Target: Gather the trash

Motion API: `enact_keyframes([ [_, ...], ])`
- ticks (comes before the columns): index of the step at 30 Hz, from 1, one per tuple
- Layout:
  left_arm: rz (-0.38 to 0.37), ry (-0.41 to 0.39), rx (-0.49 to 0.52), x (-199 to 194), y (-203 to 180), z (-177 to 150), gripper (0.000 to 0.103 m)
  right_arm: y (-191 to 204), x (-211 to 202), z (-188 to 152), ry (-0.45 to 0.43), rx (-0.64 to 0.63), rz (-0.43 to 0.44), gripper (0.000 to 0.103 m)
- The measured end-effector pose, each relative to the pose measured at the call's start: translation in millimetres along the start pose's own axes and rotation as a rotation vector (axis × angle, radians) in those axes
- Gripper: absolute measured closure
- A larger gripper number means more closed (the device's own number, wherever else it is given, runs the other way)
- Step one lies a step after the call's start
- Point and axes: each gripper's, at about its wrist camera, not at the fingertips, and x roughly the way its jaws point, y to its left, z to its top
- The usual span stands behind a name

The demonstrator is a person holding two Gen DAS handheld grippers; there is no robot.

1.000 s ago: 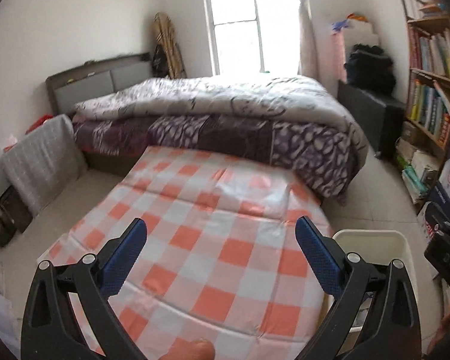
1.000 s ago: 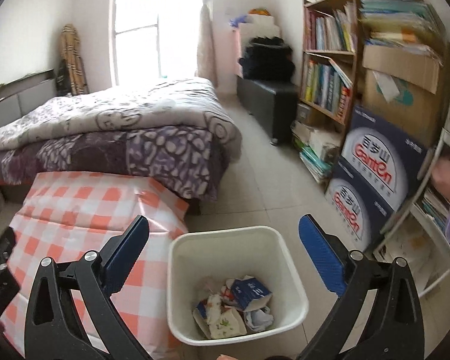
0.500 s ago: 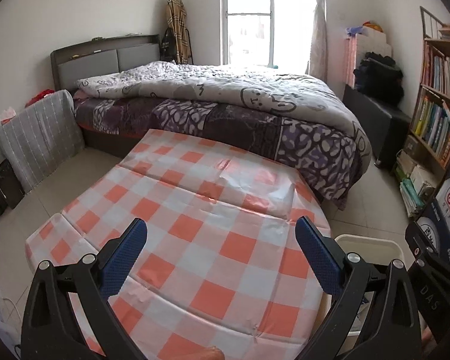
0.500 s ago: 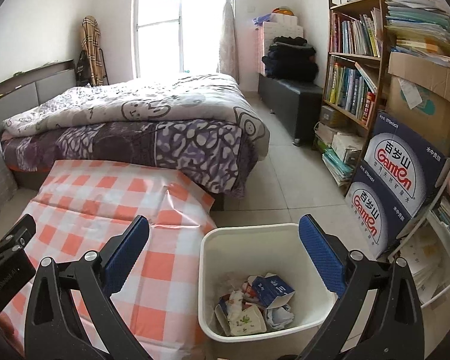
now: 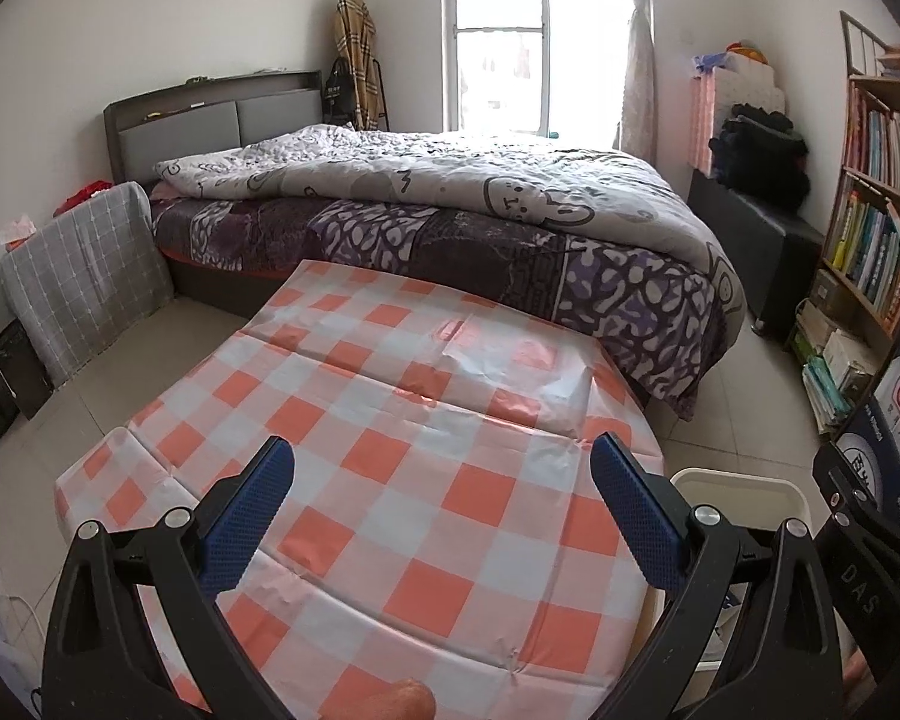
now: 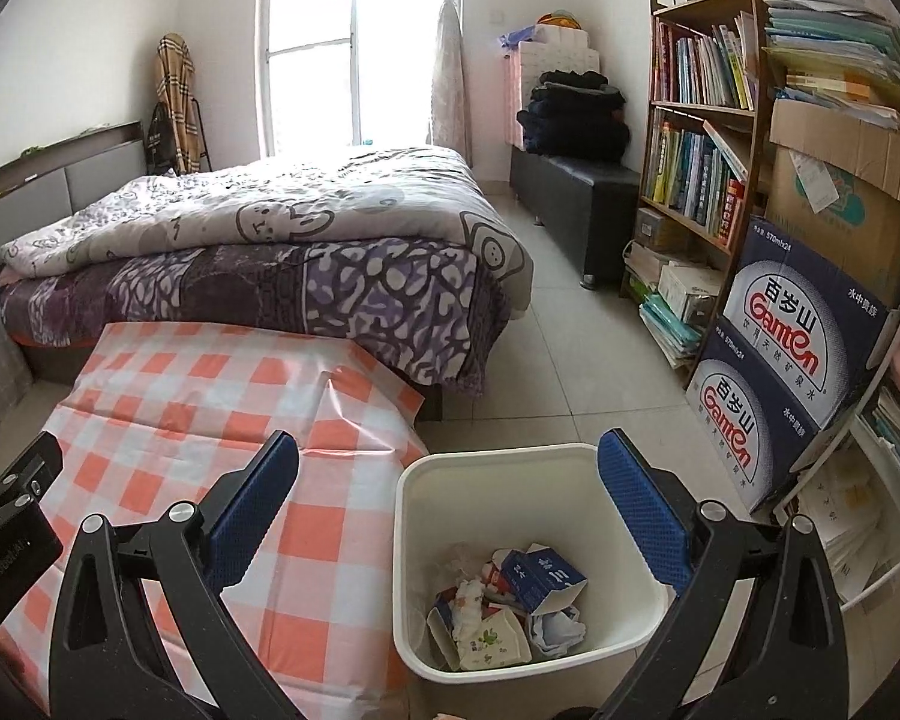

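A white trash bin [image 6: 510,468] stands on the floor to the right of the table, holding crumpled paper and a blue milk carton [image 6: 546,576]. Its rim also shows in the left wrist view [image 5: 744,483]. My right gripper [image 6: 447,498] is open and empty, held above and in front of the bin. My left gripper [image 5: 441,507] is open and empty over the table with the orange-and-white checked cloth [image 5: 402,420]. No loose trash shows on the cloth.
A bed with a purple and grey quilt [image 5: 450,204] lies beyond the table. A bookshelf [image 6: 702,138] and stacked blue water boxes [image 6: 786,372] stand at the right. A black bench [image 6: 570,180] is by the window. Tiled floor [image 6: 570,348] runs between bed and shelf.
Both grippers have pulled back and tilted up, so more of the table, bed and room shows. The bin has shifted right in the right view. Both stay open.
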Motion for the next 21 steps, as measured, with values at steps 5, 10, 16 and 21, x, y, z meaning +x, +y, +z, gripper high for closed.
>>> enact_keyframes([
  [5, 0.0, 0.0, 0.009, 1.1, -1.4, -1.6, 0.007, -0.9, 0.9, -1.4, 0.004, 0.003, 0.001, 0.007],
  [10, 0.002, 0.001, 0.014, 1.9, -1.8, -3.2, 0.007, -2.1, 1.3, -3.8, 0.005, 0.014, 0.001, 0.007],
  [16, 0.001, 0.002, 0.013, 2.6, -0.8, -3.1, 0.007, -2.9, 1.5, -2.9, 0.005, 0.012, 0.001, 0.007],
  [21, 0.001, 0.004, 0.012, 3.1, 0.1, -3.6, 0.007, -2.7, 1.7, -3.6, 0.009, 0.015, 0.001, 0.007],
])
